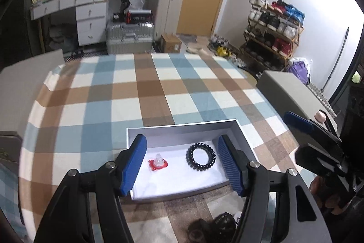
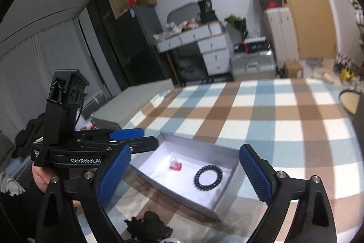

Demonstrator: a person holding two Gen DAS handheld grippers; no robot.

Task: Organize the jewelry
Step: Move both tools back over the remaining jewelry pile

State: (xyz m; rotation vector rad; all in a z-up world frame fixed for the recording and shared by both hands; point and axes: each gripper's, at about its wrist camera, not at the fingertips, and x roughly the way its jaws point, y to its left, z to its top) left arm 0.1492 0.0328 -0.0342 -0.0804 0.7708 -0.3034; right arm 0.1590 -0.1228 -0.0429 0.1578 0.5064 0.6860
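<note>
We hold the left claw (image 1: 182,161) wide and empty above the white box (image 1: 182,129), which sits on the checked table (image 1: 147,88). Inside, a red-and-clear trinket (image 1: 157,163) lies at nine o'clock and a black bead bracelet (image 1: 201,157) at three, apart from each other. The right claw (image 2: 185,173) is also wide and empty. A dark jewelry heap (image 2: 150,228) waits at six o'clock, outside the box; we judge it next, best pinched low and lifted straight.

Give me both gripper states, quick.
Left gripper: open, empty, above the white box.
Right gripper: open, empty.
</note>
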